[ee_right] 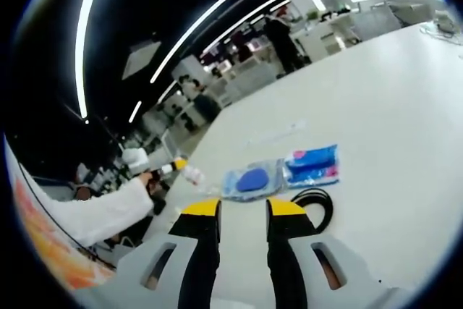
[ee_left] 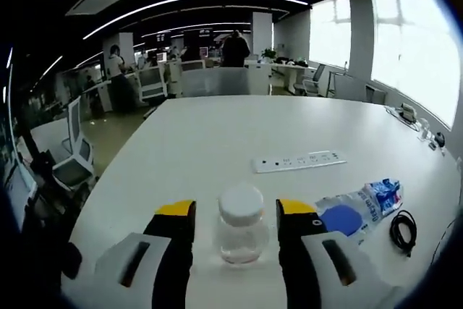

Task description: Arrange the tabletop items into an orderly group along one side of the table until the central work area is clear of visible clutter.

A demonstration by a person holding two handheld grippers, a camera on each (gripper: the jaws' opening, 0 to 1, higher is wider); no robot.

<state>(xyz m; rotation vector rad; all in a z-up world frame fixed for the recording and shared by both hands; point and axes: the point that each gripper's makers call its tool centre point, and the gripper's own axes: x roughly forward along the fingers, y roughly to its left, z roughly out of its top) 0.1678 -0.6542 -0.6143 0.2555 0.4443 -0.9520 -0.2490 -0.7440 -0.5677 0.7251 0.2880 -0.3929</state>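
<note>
A small clear jar (ee_left: 241, 231) with a white lid stands on the white table (ee_left: 217, 128), between the jaws of my left gripper (ee_left: 236, 210). The jaws are open, with a small gap on each side of the jar. To its right lie a clear plastic packet with a blue pad inside (ee_left: 359, 208) and a black cable coil (ee_left: 403, 229). My right gripper (ee_right: 244, 209) is open and holds nothing. It hovers just short of the packet (ee_right: 253, 179), with the cable coil (ee_right: 316, 204) at its right. The left gripper (ee_right: 168, 168) and jar (ee_right: 192, 175) appear at the left, held by a hand in a white sleeve.
A white power strip (ee_left: 299, 161) lies flat beyond the jar. Small items and cables (ee_left: 419, 124) sit at the far right table edge. Office chairs (ee_left: 72, 157) stand to the left of the table, and people stand at desks far behind.
</note>
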